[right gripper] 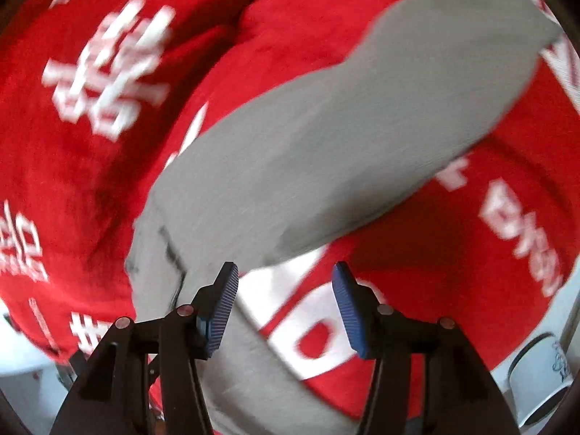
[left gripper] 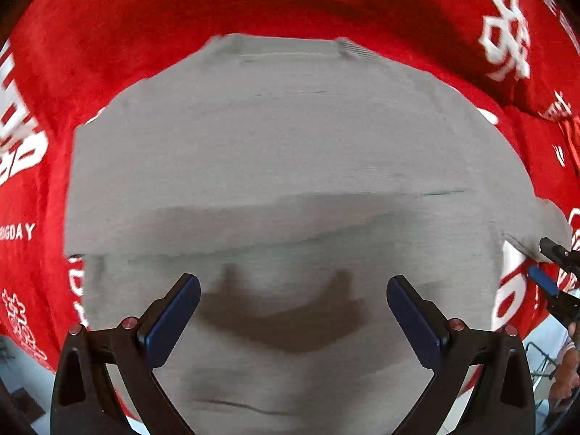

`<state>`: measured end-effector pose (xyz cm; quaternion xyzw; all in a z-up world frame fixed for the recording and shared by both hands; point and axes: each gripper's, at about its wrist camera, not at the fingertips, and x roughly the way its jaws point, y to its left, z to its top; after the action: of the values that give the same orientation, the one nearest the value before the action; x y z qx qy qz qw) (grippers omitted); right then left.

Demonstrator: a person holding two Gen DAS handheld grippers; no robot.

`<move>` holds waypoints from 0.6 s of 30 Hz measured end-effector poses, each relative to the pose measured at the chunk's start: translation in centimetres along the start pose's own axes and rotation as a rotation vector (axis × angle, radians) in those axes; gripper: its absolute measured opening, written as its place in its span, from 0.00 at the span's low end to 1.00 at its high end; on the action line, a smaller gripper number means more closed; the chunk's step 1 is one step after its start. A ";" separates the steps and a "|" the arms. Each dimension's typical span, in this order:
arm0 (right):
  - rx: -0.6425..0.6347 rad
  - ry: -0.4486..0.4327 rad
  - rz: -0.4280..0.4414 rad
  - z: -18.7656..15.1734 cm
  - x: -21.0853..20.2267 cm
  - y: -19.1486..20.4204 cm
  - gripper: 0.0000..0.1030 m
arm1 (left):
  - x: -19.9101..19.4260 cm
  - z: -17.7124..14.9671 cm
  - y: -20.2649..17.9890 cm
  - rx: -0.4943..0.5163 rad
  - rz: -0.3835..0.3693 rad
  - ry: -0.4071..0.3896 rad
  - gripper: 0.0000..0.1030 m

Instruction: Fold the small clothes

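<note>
A small grey garment (left gripper: pixel 282 152) lies flat on a red cloth with white print (left gripper: pixel 326 3). It has a fold across its middle. My left gripper (left gripper: pixel 293 301) hovers over its near part, open and empty, and casts a shadow on it. In the right wrist view the grey garment (right gripper: pixel 326 137) runs from lower left to upper right, with a seamed edge (right gripper: pixel 170 250) near the left finger. My right gripper (right gripper: pixel 286 290) is open and empty just above the garment's near edge and the red cloth (right gripper: pixel 90 166). It also shows at the right edge of the left wrist view (left gripper: pixel 554 272).
The red cloth covers the table and hangs over its edge. A white mug (right gripper: pixel 540 373) stands at the lower right in the right wrist view. A person's arm (left gripper: pixel 565 369) and floor show at the lower right of the left wrist view.
</note>
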<state>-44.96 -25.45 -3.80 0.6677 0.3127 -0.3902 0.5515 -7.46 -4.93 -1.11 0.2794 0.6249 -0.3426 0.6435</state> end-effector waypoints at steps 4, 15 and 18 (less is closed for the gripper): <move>0.128 -0.057 -0.013 2.1 -1.8 -4.1 0.56 | 0.2 0.6 -2.9 0.021 -0.013 0.007 1.00; 0.276 -0.095 0.133 6.0 -1.9 -9.3 0.56 | 0.5 2.0 -8.2 0.065 -0.006 0.018 1.00; 0.287 -0.100 0.173 7.2 -1.6 -9.0 0.56 | 0.9 2.3 -9.0 0.070 0.005 0.023 1.00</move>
<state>-54.65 -30.71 -7.45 0.7438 0.1672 -0.4145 0.4970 -13.21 -12.31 -1.29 0.3072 0.6194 -0.3593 0.6269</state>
